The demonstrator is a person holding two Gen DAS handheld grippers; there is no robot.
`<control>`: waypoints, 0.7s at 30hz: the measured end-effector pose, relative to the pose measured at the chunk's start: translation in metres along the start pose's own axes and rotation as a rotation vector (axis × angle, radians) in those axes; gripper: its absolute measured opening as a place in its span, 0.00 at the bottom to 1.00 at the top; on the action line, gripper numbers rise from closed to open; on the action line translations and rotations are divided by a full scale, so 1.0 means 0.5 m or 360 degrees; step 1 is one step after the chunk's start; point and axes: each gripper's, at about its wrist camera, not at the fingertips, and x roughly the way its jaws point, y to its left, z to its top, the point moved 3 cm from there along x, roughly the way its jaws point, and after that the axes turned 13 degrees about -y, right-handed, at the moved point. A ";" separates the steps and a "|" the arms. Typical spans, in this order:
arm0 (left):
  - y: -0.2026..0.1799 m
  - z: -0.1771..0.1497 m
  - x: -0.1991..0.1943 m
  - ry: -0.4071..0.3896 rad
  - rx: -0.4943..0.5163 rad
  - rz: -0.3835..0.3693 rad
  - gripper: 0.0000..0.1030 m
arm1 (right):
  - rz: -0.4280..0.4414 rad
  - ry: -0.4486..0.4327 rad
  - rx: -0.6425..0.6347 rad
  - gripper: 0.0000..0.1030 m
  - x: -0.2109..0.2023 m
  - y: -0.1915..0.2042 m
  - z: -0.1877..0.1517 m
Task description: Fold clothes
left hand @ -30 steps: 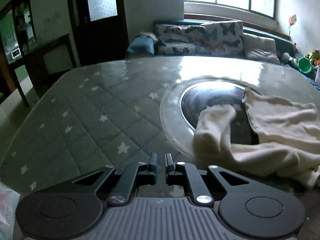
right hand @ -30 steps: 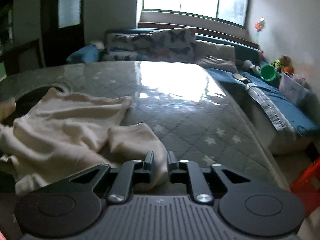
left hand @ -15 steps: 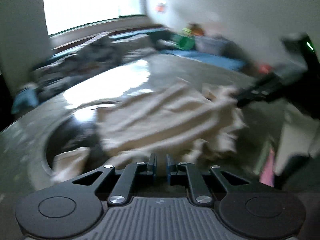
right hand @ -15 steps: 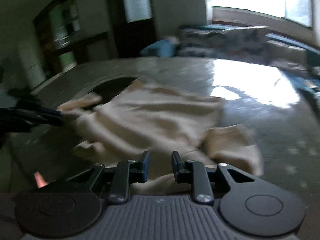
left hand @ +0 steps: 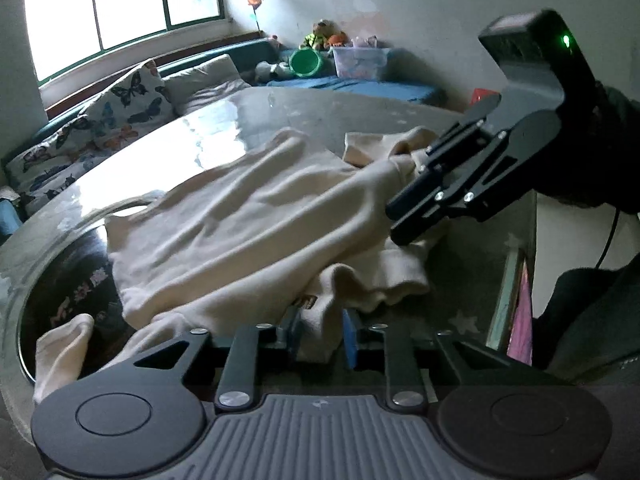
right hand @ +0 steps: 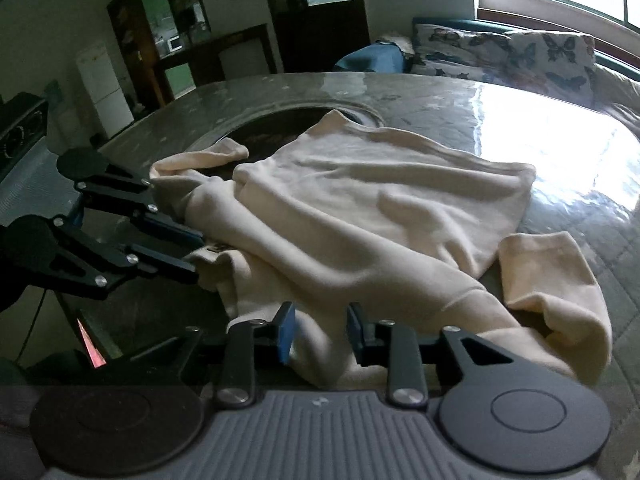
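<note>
Both grippers, swung inward since earlier: left gripper (left hand: 318, 336) and right gripper (right hand: 320, 334) straddle sweater (left hand: 248, 216) hem, jaws part-open, ready to pinch.

Lay rumpled across the near half of the table (right hand: 460, 92), the cream garment (right hand: 360, 208), spilling over the dark round inset (right hand: 280, 120). Stayed bare beyond it, the far glossy tabletop toward the butterfly cushions (right hand: 520, 52). Crowded the near edge from both sides: left gripper (left hand: 319, 334) and right gripper (right hand: 320, 330), cloth bunched between the fingers of each, little gap between them. Blocked the far side, a sofa (left hand: 224, 64).
</note>
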 end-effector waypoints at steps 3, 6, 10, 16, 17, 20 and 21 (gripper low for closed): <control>-0.007 -0.007 0.006 0.0040 -0.0022 -0.0050 0.03 | 0.0016 0.0037 -0.0005 0.28 0.011 -0.002 -0.004; -0.018 -0.007 -0.017 0.0036 -0.0051 -0.0166 0.00 | 0.0069 0.0078 -0.0012 0.28 0.005 -0.002 -0.009; -0.022 -0.015 -0.049 0.0051 -0.0022 -0.0205 0.00 | 0.0192 0.0158 -0.0036 0.28 -0.013 0.008 -0.020; 0.012 -0.022 -0.062 -0.0003 -0.0033 -0.0051 0.06 | 0.0235 0.0168 0.0010 0.28 -0.021 -0.004 -0.015; 0.012 -0.019 -0.062 -0.0025 -0.0021 -0.0036 0.09 | 0.0237 0.0155 0.0025 0.28 -0.022 -0.006 -0.012; 0.003 -0.017 -0.058 -0.0069 0.0058 -0.0004 0.20 | 0.0262 0.0114 0.0061 0.28 -0.016 -0.008 -0.002; 0.000 -0.020 -0.055 -0.0065 0.0076 -0.0015 0.21 | 0.0268 0.0107 0.0069 0.28 -0.012 -0.008 0.001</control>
